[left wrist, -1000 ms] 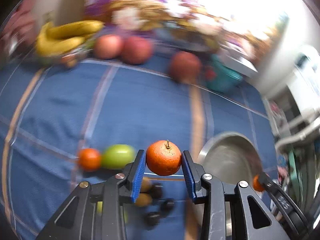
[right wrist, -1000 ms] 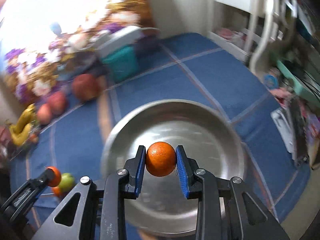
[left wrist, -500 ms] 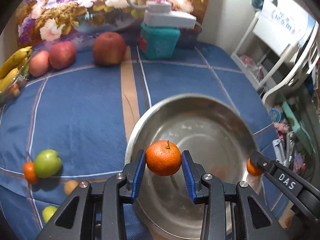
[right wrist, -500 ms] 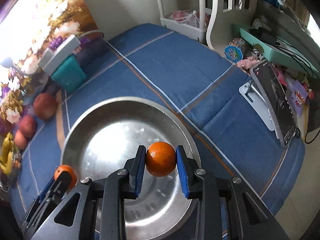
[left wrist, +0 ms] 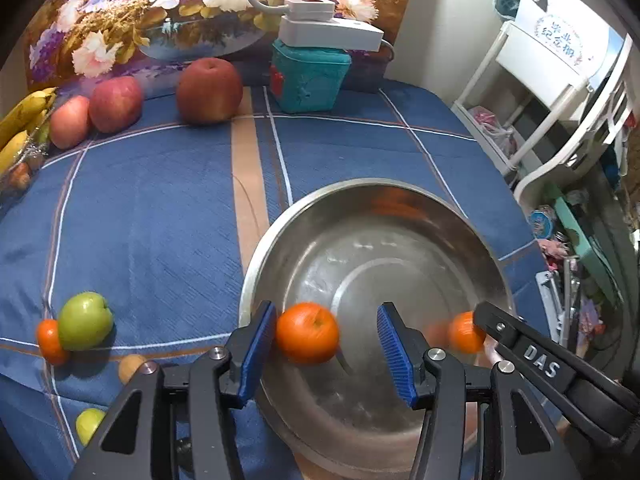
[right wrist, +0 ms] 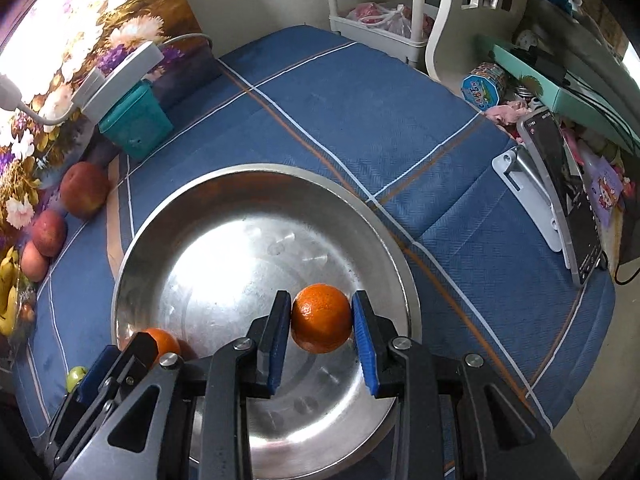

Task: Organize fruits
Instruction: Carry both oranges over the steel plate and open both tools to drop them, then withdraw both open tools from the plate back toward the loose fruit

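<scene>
A steel bowl (left wrist: pixel 280 236) (right wrist: pixel 384 216) stands on the blue checked cloth. My left gripper (left wrist: pixel 326 346) is open over the bowl's near side; a blurred orange (left wrist: pixel 307 332) sits between its jaws, against the left pad and apart from the right one. It also shows in the right wrist view (right wrist: pixel 160 342). My right gripper (right wrist: pixel 322 320) is shut on a second orange (right wrist: pixel 322 318), held over the bowl; that orange shows in the left wrist view (left wrist: pixel 464 332).
On the cloth to the left lie a green apple (left wrist: pixel 85 320), a small orange (left wrist: pixel 48 342) and other small fruits. Red apples (left wrist: pixel 210 90), bananas (left wrist: pixel 18 128) and a teal box (left wrist: pixel 308 80) line the back. A phone on a stand (right wrist: pixel 560 200) is right.
My left gripper has opened and its orange is slipping free, blurred, over the bowl. Both grippers moved in over the bowl. The right gripper still holds its orange.
</scene>
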### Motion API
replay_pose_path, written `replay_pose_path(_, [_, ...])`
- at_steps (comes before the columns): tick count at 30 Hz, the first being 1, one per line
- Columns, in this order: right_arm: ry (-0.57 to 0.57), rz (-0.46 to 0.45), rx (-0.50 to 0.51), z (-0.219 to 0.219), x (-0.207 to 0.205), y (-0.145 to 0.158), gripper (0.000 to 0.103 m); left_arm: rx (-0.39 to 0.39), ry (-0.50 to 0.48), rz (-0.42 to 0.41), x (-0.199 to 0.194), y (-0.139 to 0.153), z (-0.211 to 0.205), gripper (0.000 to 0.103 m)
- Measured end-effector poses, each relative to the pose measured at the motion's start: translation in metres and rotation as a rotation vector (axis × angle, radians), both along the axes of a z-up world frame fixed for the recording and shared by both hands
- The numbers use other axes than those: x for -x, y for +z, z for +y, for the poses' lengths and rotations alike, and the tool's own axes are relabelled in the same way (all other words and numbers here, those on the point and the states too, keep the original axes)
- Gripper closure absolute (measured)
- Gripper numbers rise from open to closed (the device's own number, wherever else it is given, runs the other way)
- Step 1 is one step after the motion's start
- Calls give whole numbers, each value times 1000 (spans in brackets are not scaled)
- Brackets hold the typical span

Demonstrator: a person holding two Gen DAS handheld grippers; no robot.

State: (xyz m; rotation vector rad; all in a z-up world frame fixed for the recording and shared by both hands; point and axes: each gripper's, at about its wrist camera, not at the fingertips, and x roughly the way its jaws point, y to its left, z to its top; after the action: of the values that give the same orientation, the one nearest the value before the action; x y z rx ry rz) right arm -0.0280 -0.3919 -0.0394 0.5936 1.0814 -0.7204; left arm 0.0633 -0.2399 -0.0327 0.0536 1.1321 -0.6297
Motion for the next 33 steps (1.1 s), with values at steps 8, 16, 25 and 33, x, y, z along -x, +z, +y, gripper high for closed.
replay_pose_path(8, [26,11,41,11,-2,10,69,7,40,-22,-3,22,23,44])
replay_pose_path(16, [101,-18,41,40,-8,22,69,-106,167,-60,-15,26,72,29])
replay_pose_path(25, [222,-19,67,88,-24,25,25,-177,309,-68,-24,14,137,0])
replay_pose_path(33, [270,-63,84,118,-25,31,18,-236,316,-112,-16,19,166,0])
